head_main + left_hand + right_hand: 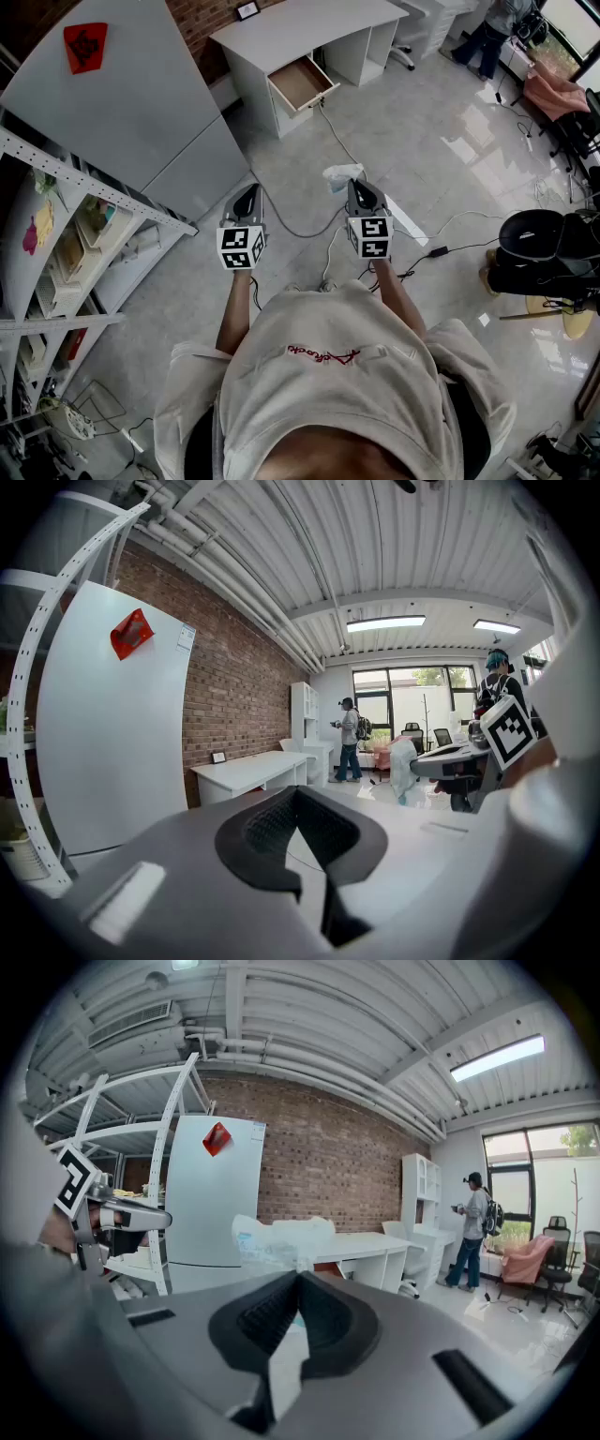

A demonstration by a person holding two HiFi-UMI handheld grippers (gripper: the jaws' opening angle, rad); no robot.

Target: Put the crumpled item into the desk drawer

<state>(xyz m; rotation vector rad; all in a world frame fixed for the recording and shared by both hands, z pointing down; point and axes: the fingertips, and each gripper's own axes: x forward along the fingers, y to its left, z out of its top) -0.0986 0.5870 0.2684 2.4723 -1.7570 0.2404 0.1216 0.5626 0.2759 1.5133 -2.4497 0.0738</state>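
Two grippers are held side by side above the floor; the right gripper [359, 185] pinches the crumpled item [341, 175] tight, the item bunching out past its tips; the left gripper [247, 195] is closed on nothing; the open desk drawer [300, 82] lies well ahead.

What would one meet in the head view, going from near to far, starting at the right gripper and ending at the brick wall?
right gripper → crumpled plastic wrapper pinched in its jaws → open drawer → white desk → small picture frame at the wall
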